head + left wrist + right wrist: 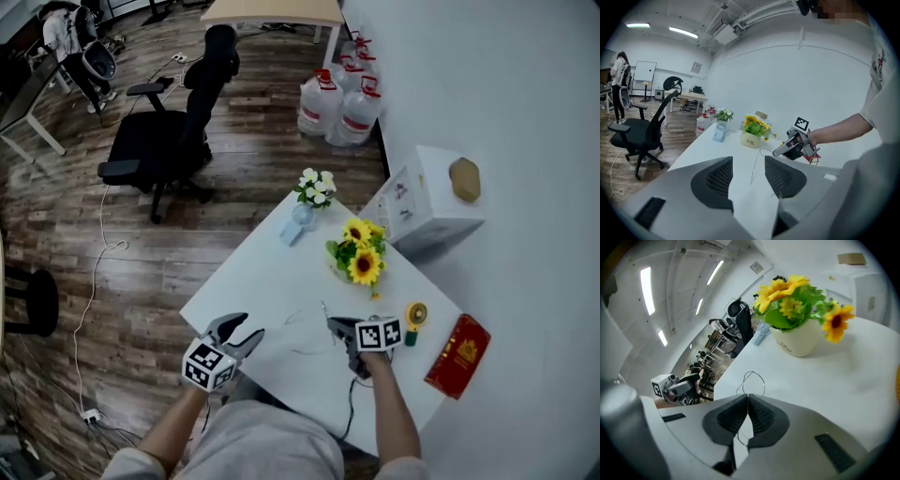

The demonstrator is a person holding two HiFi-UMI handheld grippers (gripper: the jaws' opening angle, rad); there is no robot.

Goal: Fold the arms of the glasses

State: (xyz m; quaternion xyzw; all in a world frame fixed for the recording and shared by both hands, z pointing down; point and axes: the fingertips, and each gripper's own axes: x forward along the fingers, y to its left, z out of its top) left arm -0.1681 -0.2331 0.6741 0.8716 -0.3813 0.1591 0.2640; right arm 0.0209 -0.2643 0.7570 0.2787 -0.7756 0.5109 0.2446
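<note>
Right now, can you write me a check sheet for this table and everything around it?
Surface: white table, standing by the wall.
Job's things: glasses, thin wire frame, pinched in the right gripper.
Clutter: sunflower pot, white flowers, red box, white box, all on the wall side.
Grippers: right gripper shut on the glasses; left gripper open, holding nothing.
Cables: black cable hangs below the right gripper; white cable lies on the floor.
Surroundings: chair, water jugs, wooden floor.
</note>
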